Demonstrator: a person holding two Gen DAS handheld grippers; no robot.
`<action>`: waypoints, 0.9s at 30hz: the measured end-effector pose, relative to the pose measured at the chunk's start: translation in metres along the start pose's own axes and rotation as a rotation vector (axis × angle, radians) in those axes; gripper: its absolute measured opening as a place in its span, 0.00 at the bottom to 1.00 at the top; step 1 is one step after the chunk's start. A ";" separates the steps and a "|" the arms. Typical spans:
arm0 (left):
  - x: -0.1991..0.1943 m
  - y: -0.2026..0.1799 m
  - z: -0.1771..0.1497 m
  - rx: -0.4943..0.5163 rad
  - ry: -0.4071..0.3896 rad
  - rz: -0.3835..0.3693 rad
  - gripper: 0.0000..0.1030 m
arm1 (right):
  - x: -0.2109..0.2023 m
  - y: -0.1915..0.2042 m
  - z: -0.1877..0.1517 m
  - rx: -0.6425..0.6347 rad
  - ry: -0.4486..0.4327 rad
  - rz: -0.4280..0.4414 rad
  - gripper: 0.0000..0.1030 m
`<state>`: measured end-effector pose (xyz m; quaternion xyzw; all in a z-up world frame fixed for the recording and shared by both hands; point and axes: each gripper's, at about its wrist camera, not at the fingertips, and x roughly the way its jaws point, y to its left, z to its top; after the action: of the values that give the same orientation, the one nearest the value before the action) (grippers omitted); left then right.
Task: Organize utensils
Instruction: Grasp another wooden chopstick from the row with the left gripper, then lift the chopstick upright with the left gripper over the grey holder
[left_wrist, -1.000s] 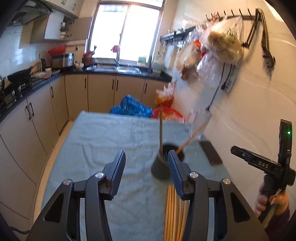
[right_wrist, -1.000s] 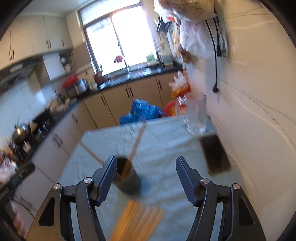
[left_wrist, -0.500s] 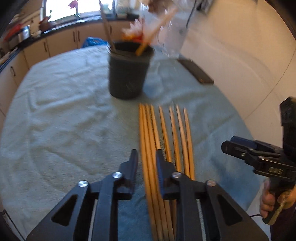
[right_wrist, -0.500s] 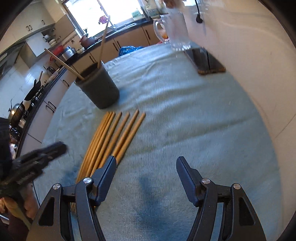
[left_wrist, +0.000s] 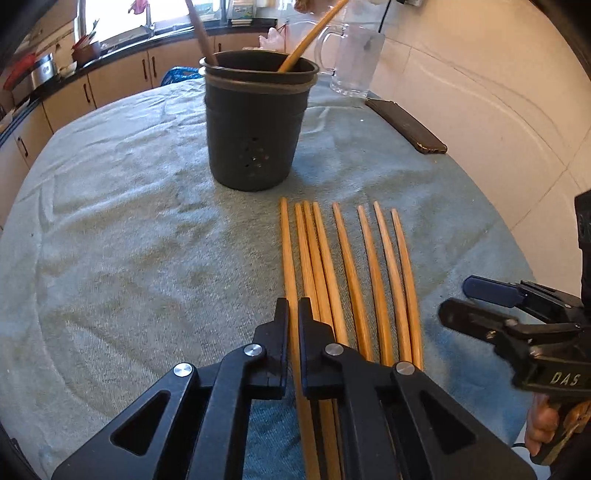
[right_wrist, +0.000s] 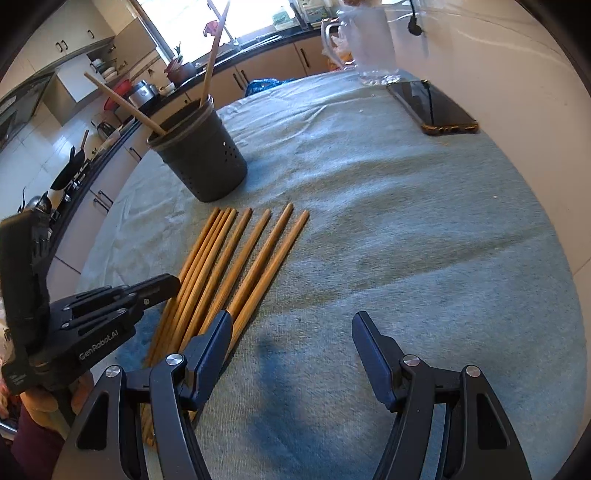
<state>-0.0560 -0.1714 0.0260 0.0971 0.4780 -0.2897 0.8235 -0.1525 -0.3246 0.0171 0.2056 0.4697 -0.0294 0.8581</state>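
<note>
Left wrist view: left tool (left_wrist: 293, 317) pinched shut on the leftmost chopstick (left_wrist: 289, 266) of the row lying on the towel-covered tabletop (left_wrist: 122, 236), in front of the dark holder (left_wrist: 255, 125). Sticks look light, stiff, smooth; they may pivot, so grip nearer mid-length.

Right wrist view: right tool (right_wrist: 291, 332) wide open, empty, over the towel beside the row.

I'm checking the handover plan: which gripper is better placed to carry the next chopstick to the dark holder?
Left. The left gripper is shut on the leftmost chopstick, straight before the holder. The right gripper is open over bare cloth, beside the row, holding nothing.
</note>
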 end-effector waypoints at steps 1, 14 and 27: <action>0.003 -0.002 0.003 0.004 0.006 0.008 0.08 | 0.003 0.001 0.000 0.000 0.001 -0.004 0.70; 0.002 0.037 0.006 -0.142 0.039 0.113 0.07 | 0.022 0.023 0.015 -0.084 0.002 -0.147 0.51; -0.011 0.069 -0.009 -0.322 0.128 0.007 0.08 | 0.021 0.021 0.019 -0.223 0.134 -0.225 0.18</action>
<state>-0.0272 -0.1068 0.0230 -0.0159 0.5693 -0.1998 0.7973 -0.1209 -0.3096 0.0161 0.0566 0.5464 -0.0590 0.8335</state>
